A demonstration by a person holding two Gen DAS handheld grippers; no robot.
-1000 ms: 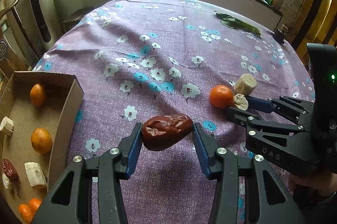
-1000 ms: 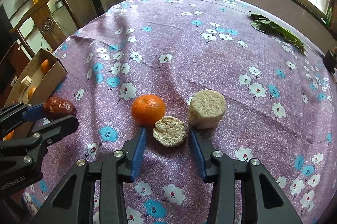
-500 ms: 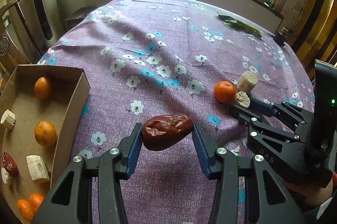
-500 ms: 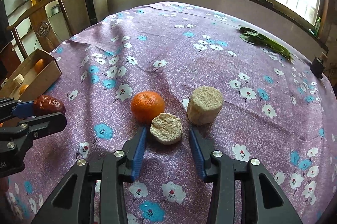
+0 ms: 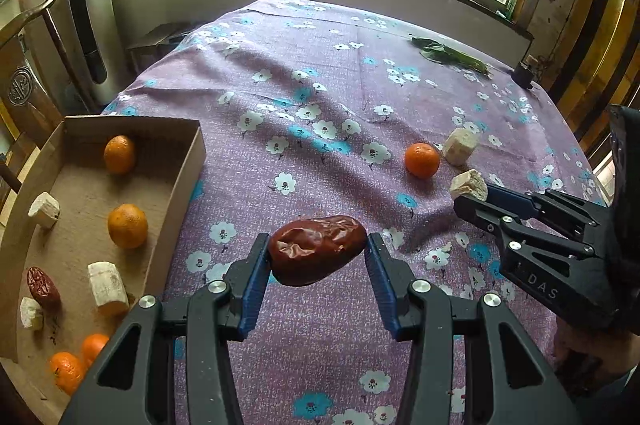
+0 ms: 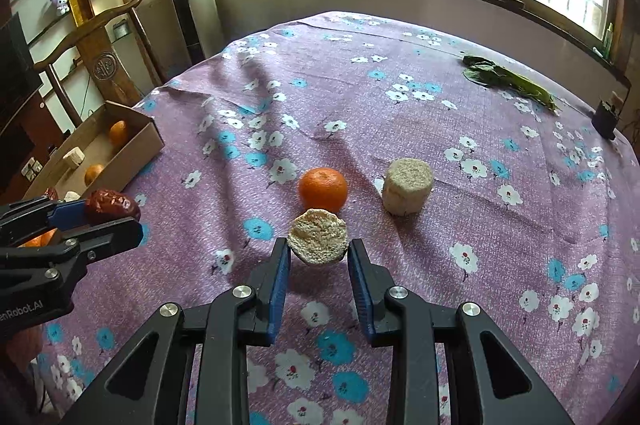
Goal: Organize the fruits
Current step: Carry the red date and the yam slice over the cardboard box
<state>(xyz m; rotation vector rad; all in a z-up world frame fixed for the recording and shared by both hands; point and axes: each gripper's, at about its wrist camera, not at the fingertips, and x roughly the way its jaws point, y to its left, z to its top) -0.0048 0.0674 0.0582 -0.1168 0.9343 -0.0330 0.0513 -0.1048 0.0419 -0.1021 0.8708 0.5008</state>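
My left gripper (image 5: 316,251) is shut on a wrinkled red date (image 5: 317,249) and holds it above the purple flowered cloth, right of the cardboard box (image 5: 182,181). The box holds several oranges, white chunks and another date (image 5: 42,287). My right gripper (image 6: 318,253) is shut on a small beige chunk (image 6: 318,235), lifted off the cloth. An orange (image 6: 322,188) and a bigger beige chunk (image 6: 407,185) lie just beyond it. The right gripper also shows in the left wrist view (image 5: 470,191), and the left gripper in the right wrist view (image 6: 108,213).
A green leafy vegetable (image 6: 508,83) lies at the far right of the table, with a small dark object (image 6: 606,117) near the edge. A wooden chair (image 6: 100,61) and a tall appliance stand beyond the table's left side. Windows run along the far wall.
Both grippers have risen and pulled back from the table. The right gripper closed on the small beige chunk and lifted it away from the orange. The left still holds the date.
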